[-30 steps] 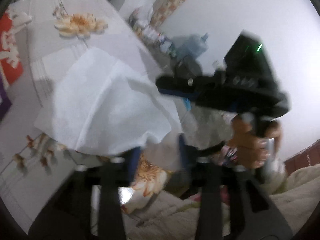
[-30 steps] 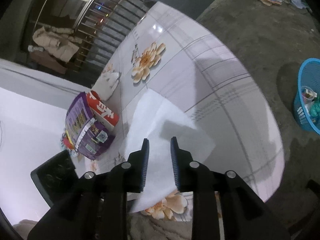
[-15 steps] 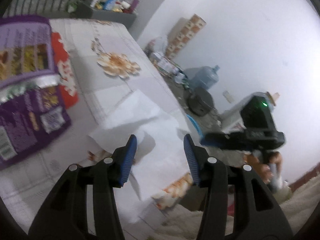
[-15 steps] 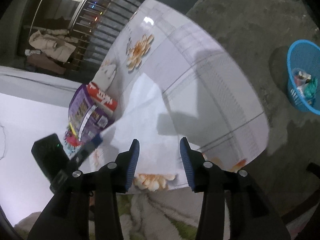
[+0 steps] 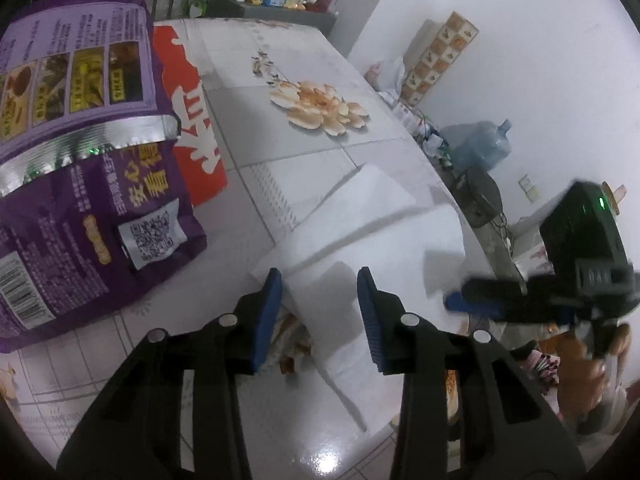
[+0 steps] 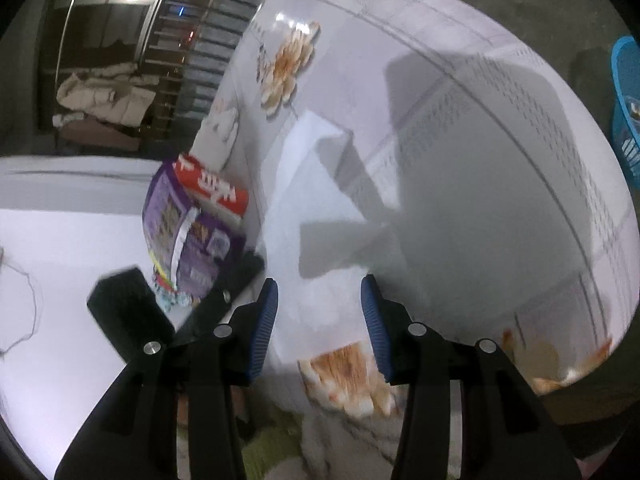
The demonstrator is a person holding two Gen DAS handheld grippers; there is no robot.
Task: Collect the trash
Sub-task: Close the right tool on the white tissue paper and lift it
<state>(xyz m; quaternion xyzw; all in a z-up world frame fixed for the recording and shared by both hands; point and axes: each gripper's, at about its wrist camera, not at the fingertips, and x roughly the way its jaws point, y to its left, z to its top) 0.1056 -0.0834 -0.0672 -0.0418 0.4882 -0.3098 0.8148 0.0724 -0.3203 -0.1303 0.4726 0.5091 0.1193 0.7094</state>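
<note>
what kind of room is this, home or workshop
Most likely a lived-in home, perhaps a dining or utility corner: a flower-print table with a purple snack bag on it, a big water jug by the wall, and a blue plastic basket on the floor.

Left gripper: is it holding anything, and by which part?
Nothing held. The left gripper, jaws just closing, straddles the white tissue's near edge without pinching it.

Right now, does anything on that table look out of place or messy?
Yes. A white paper sheet lies creased and askew near the table edge, and an opened purple snack bag sprawls across a red packet beside it.
</note>
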